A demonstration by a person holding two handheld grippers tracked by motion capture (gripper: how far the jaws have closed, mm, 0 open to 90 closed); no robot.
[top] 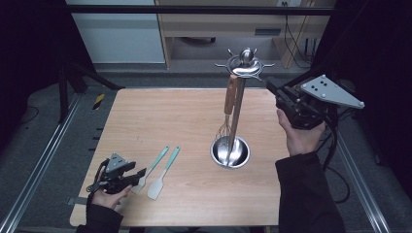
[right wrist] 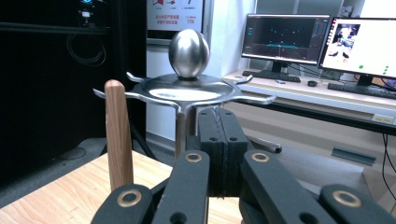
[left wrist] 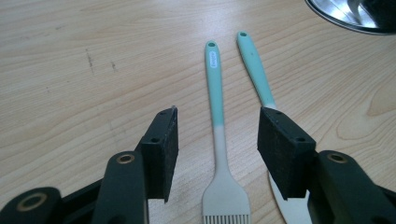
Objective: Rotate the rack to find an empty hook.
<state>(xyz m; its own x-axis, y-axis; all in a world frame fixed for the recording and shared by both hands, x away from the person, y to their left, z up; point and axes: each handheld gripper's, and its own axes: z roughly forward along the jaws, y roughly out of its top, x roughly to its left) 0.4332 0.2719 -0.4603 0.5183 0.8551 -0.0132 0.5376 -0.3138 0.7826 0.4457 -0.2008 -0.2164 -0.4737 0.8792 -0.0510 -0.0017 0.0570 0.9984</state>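
A steel utensil stand (top: pixel 230 154) rises right of the table's centre, with a hooked disc (top: pixel 245 65) and a metal ball (right wrist: pixel 189 51) on top. From one hook hangs a whisk with a wooden handle (top: pixel 230 94) (right wrist: pixel 116 135). Two teal-handled tools lie front left: a brush (top: pixel 154 165) (left wrist: pixel 215 84) and a spatula (top: pixel 164 172) (left wrist: pixel 254 60). My left gripper (top: pixel 142 173) (left wrist: pixel 218 122) sits low over the brush, open, its pads apart on either side of the neck. My right gripper (top: pixel 270 87) (right wrist: pixel 219 135) is held high beside the stand's top, shut, nothing visible between its pads.
The wooden table (top: pixel 160 116) ends close behind my left hand. Metal rails (top: pixel 43 155) run along both sides. Beyond the stand, a desk (right wrist: pixel 327 100) carries monitors (right wrist: pixel 282 37) and keyboards. A wooden cabinet (top: pixel 218 29) stands behind the table.
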